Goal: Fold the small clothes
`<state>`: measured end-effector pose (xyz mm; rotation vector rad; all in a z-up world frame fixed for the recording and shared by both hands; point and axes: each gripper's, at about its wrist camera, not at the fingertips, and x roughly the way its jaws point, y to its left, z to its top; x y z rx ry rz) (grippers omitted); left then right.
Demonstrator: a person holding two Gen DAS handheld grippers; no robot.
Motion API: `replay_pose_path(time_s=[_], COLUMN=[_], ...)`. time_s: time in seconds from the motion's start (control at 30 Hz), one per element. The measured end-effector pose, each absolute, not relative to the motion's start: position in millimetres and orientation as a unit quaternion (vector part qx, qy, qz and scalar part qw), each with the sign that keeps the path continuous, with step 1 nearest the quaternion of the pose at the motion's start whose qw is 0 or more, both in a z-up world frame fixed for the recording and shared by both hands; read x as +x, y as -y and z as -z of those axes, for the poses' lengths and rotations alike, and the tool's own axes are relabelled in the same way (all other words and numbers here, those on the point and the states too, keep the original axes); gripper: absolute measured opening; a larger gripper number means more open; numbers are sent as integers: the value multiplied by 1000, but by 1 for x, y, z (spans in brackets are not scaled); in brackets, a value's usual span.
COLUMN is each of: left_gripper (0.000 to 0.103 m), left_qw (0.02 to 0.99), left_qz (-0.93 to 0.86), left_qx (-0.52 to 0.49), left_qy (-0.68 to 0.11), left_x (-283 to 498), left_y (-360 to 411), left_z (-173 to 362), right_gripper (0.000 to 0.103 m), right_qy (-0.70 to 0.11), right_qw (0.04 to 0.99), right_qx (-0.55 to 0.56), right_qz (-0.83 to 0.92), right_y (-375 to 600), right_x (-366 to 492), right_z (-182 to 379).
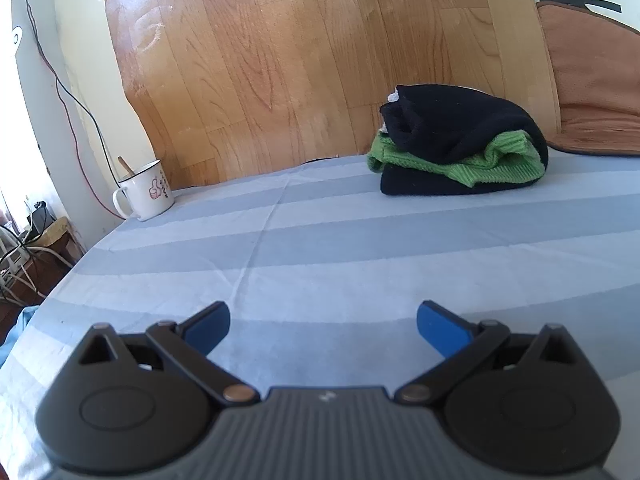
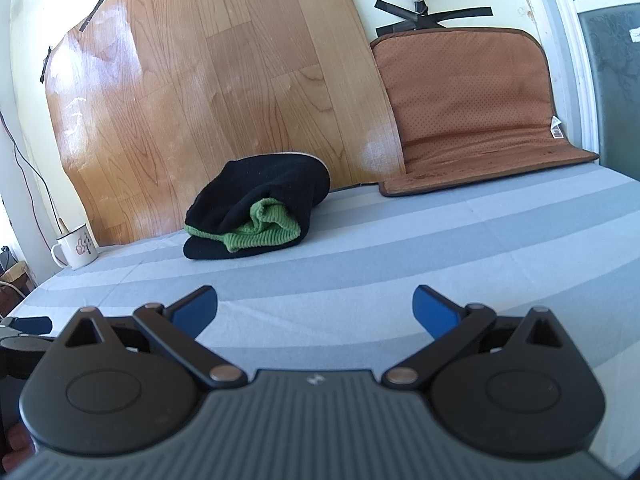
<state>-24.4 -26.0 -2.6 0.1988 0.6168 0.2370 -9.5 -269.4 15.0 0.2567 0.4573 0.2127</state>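
A small pile of folded clothes (image 1: 460, 144) lies at the back of the striped blue-grey sheet, near the wood-pattern board: black pieces with a green ribbed piece (image 1: 500, 166) between them. In the right wrist view the same pile (image 2: 256, 216) sits left of centre, with the green piece (image 2: 264, 232) showing at its front. My left gripper (image 1: 323, 326) hovers low over the sheet, well in front of the pile, open with nothing between its blue pads. My right gripper (image 2: 315, 308) is also open and empty, in front of the pile and slightly right of it.
A white enamel mug (image 1: 146, 192) with a wooden stick stands at the sheet's back left corner, also seen as the mug (image 2: 76, 248). A brown padded mat (image 2: 472, 120) leans against the wall at the back right. Cables hang beyond the left edge (image 1: 60, 92).
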Motion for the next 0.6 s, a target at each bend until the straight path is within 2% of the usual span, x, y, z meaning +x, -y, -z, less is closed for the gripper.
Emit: replay_pose_path(time_s=[0.6], left_gripper=[103], left_qw=[944], left_qz=[-97], left_qx=[91], left_qy=[-301], left_x=[-26], left_y=[25], left_z=[1], right_gripper=[103], right_qy=[-225], right_qw=[960], right_qx=[127], right_qz=[-104], right_y=[270], right_x=[-9], right_z=[-16])
